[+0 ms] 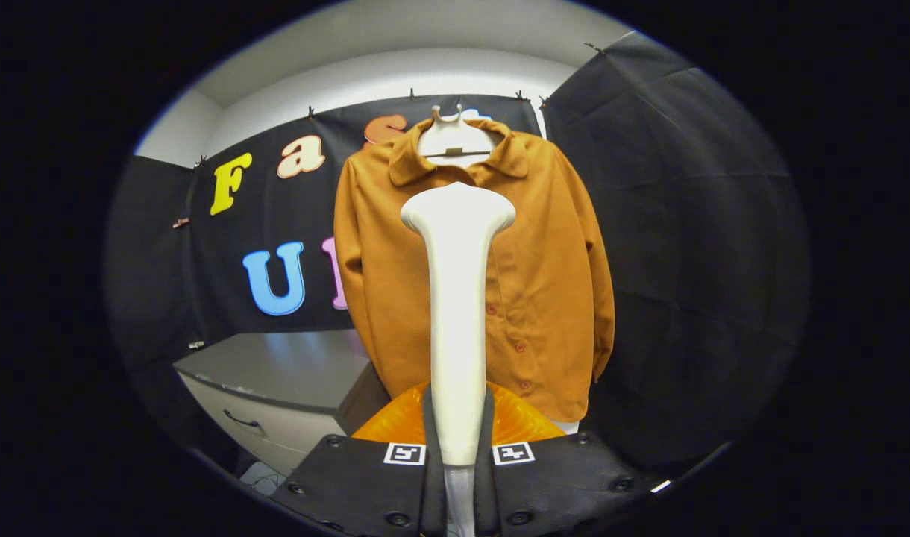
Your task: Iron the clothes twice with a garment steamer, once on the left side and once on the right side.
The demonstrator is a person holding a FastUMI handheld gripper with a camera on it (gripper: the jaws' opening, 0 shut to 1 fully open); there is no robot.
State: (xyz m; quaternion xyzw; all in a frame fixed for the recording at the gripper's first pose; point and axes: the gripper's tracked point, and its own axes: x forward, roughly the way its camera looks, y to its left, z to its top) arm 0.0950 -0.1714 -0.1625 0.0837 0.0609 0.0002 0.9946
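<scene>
An orange-brown buttoned shirt hangs on a pale hanger against the black booth wall, straight ahead of me. A white garment steamer stands upright between my fingers, its wide head near the shirt's collar and chest. My gripper is shut on the steamer's handle, both fingers pressing its sides. The steamer hides the middle strip of the shirt front. I cannot tell whether the head touches the cloth.
A grey cabinet with a drawer and dark handle stands low to the left of the shirt. Black cloth walls close in behind and on the right.
</scene>
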